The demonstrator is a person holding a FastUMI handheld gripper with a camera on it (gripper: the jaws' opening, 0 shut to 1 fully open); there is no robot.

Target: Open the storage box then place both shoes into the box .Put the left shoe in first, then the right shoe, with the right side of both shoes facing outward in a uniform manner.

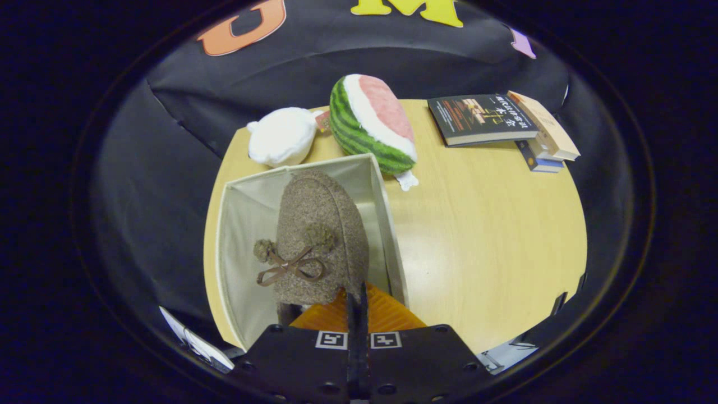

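So the gripper [357, 297] has its two fingers pressed together with basically no gap, pinching the rear edge of a fuzzy brown slipper-style shoe with a little brown ribbon bow and pom-poms [320, 235]. The shoe sticks out just ahead of the fingers, toe pointing away toward the far side, hanging over the inside of the open cream fabric storage box [387, 224]. Can't really tell if the shoe is touching the box floor or not. The box sits on the left part of a pale wooden table [493, 235]. Just beyond the box are a white plush toy [282, 136] and a watermelon-slice plush [373, 123], nearly touching the box's far wall. Well off to the far right is a small stack of books [505, 126].
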